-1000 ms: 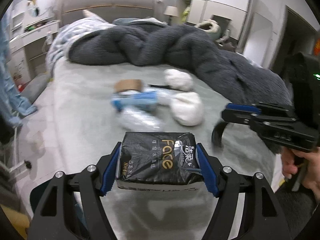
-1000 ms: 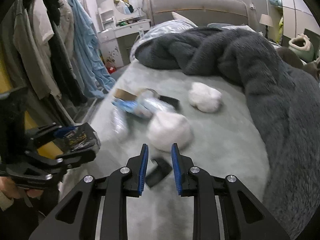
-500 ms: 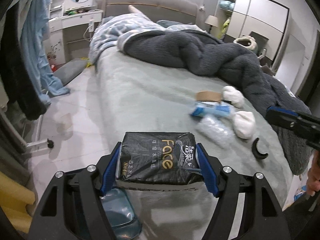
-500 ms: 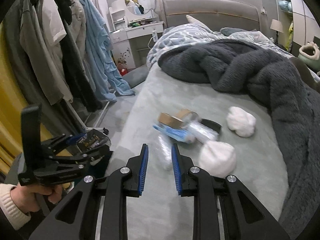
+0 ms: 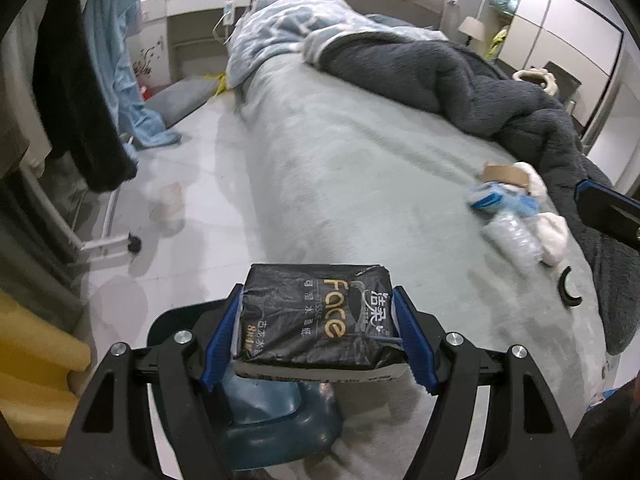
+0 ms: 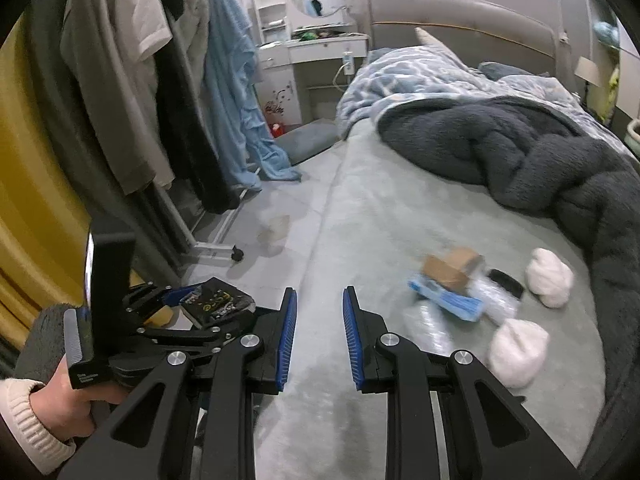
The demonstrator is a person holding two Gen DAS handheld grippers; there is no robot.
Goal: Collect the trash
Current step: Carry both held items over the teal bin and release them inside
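Note:
My left gripper point(image 5: 318, 336) is shut on a black tissue pack point(image 5: 316, 312) with gold "Face" lettering, held at the bed's near left edge over a dark teal bin point(image 5: 288, 428). The right wrist view shows that left gripper point(image 6: 216, 308) at lower left, in a hand. My right gripper point(image 6: 320, 296) hovers over the bed, its jaws a narrow gap apart and empty. To its right on the bed point(image 6: 380, 208) lie a cardboard roll point(image 6: 454, 266), a blue-white wrapper point(image 6: 444, 300), a clear plastic bottle point(image 6: 428, 328) and two white tissue wads point(image 6: 518, 350). A small black curved piece point(image 5: 566, 288) lies nearer the foot.
A dark grey blanket point(image 6: 520, 152) is heaped across the far and right side of the bed. Hanging clothes on a rack point(image 6: 132, 100) line the left, over pale floor point(image 5: 192, 200) with a blurry pale object point(image 6: 276, 228). A dressing table point(image 6: 320, 52) stands by the headboard.
My left gripper has carried the tissue pack leftward from over the bed to its edge, above the teal bin. My right gripper has drawn back and up from the trash pile and the black piece.

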